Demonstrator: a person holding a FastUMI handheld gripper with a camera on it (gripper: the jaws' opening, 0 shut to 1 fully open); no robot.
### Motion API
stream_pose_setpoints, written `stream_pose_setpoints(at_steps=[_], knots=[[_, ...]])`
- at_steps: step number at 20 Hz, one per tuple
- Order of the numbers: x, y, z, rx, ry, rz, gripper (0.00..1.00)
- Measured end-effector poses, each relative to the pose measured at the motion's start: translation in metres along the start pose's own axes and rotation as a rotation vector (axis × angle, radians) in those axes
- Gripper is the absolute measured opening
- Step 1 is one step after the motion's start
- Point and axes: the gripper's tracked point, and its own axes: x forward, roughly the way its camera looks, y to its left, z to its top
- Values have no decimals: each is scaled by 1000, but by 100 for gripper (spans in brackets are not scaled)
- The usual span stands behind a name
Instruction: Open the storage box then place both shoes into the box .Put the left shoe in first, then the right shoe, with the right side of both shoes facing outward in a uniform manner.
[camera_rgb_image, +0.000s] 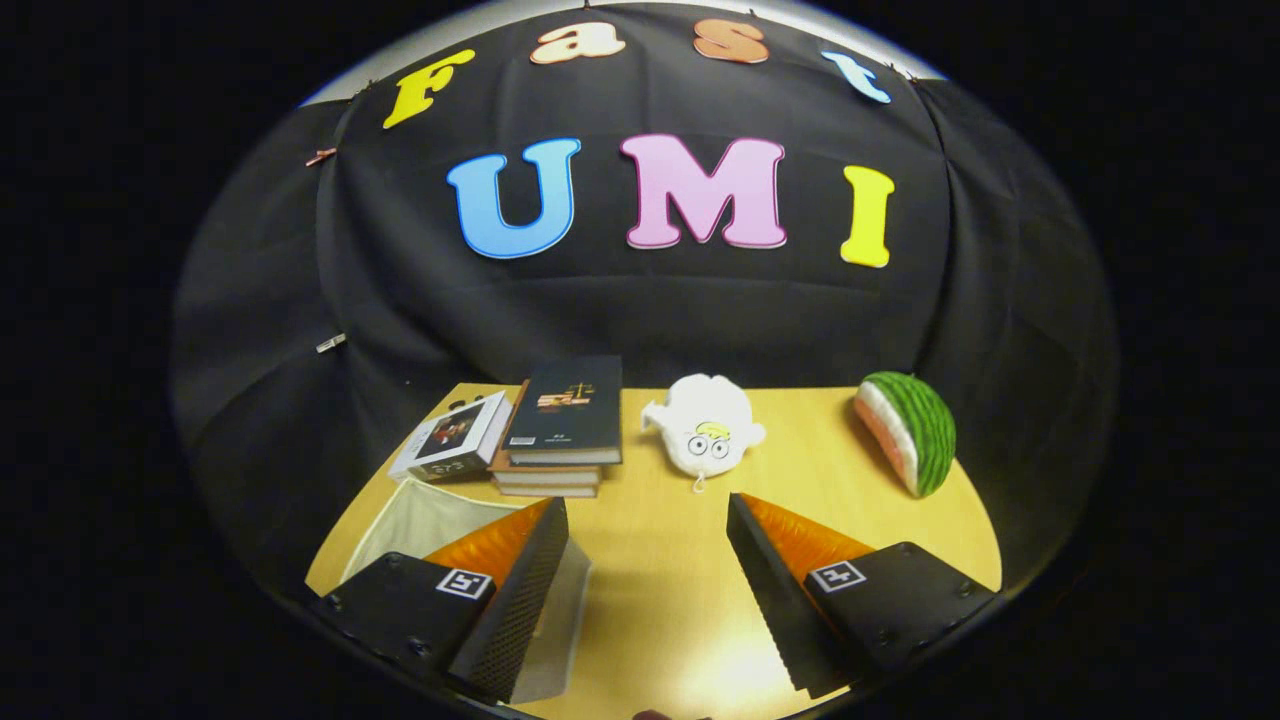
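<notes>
Fingers (648, 540) spread wide apart, gripping nothing, bare wooden table (670, 600) between them. Pale translucent storage box (430, 520) sits under and just beside the left finger, partly hidden by it. Beyond the fingers: stack of books (560, 425) with a small boxed item (452, 437) leaning at its left, white plush toy (705, 428) straight ahead, watermelon-slice plush (908, 430) beyond the right finger.

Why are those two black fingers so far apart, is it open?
Open: the hand-held gripper has bare wooden table between its spread fingers, which press on nothing.
</notes>
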Motion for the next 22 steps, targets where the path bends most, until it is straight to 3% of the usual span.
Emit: stream_pose_setpoints(at_steps=[13,22], knots=[[-55,-151,81,-58,-242,-110,98],[-63,-217,76,-41,-258,-172,98]])
